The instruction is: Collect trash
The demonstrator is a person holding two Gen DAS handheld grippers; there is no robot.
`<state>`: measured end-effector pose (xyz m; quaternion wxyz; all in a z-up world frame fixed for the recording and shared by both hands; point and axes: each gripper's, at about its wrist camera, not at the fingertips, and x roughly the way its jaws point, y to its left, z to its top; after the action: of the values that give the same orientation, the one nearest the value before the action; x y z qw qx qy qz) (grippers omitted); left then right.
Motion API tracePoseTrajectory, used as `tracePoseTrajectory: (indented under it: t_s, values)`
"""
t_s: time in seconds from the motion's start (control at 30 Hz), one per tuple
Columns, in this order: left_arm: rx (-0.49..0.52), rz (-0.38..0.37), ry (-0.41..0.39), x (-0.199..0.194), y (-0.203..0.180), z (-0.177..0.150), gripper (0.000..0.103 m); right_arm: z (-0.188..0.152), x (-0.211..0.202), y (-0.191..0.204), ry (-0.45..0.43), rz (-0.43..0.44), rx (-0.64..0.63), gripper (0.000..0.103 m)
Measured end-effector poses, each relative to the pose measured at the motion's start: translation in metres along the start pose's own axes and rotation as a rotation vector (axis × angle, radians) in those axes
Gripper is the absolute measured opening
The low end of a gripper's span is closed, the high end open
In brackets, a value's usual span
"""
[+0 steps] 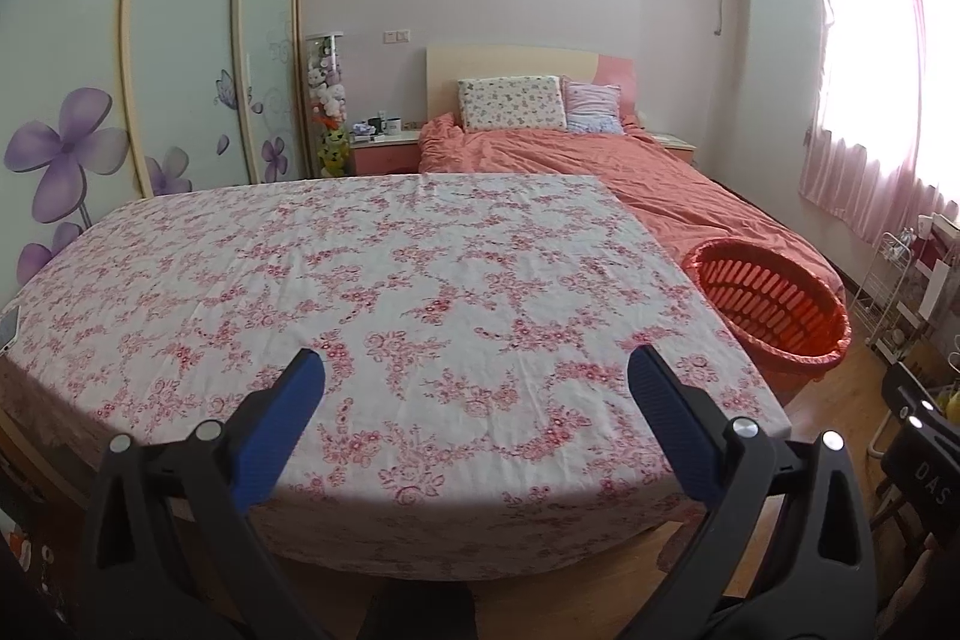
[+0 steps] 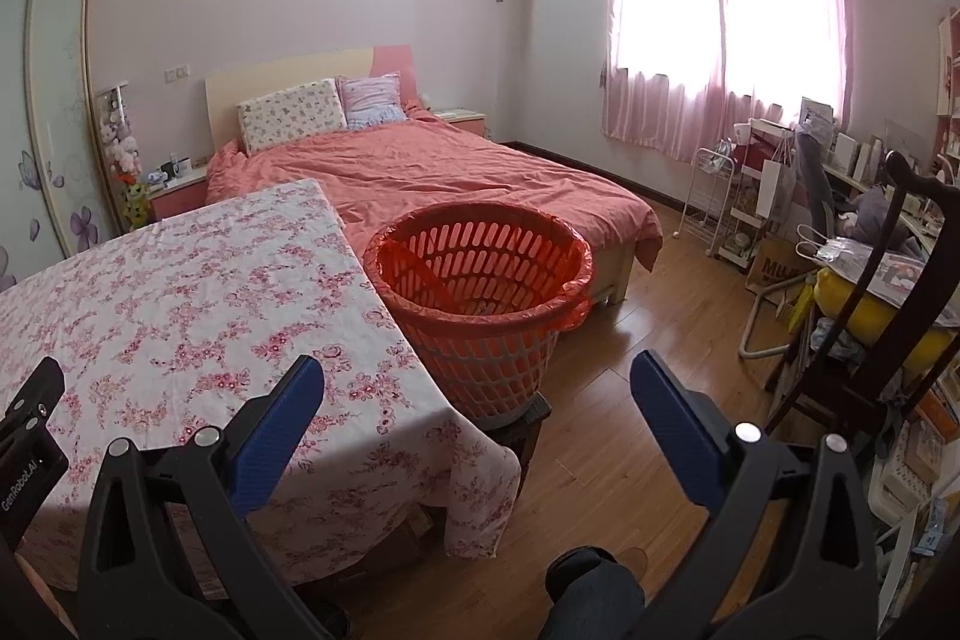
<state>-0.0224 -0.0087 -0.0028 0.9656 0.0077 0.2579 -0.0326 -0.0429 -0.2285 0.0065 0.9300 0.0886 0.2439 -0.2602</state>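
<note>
An orange slatted basket (image 2: 480,304) lined with a red bag stands on a low stool just right of the table; it also shows in the left wrist view (image 1: 774,310). Something small lies at its bottom, too small to tell what. The table (image 1: 384,292) carries a pink floral cloth with no loose items on it; it also shows in the right wrist view (image 2: 180,304). My left gripper (image 1: 477,370) is open and empty above the table's near edge. My right gripper (image 2: 477,370) is open and empty, above the table's right corner, short of the basket.
A bed (image 2: 432,184) with an orange cover stands behind the table and basket. A dark chair (image 2: 888,316) and cluttered shelves stand at the right. A wardrobe (image 1: 180,58) lines the left wall. Wooden floor (image 2: 636,340) lies between basket and chair.
</note>
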Motion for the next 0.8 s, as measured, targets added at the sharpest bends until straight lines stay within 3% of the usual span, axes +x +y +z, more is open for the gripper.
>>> tracePoseTrajectory:
  t_s: [0.27, 0.8]
  values:
    - [0.012, -0.023, -0.018, -0.006, -0.01, 0.004, 0.099, 0.003, -0.003, -0.004, -0.015, 0.005, 0.01, 0.101]
    - [0.036, 0.018, -0.046, -0.009, -0.017, 0.013, 0.099, 0.01, -0.004, -0.005, -0.027, 0.005, -0.003, 0.101]
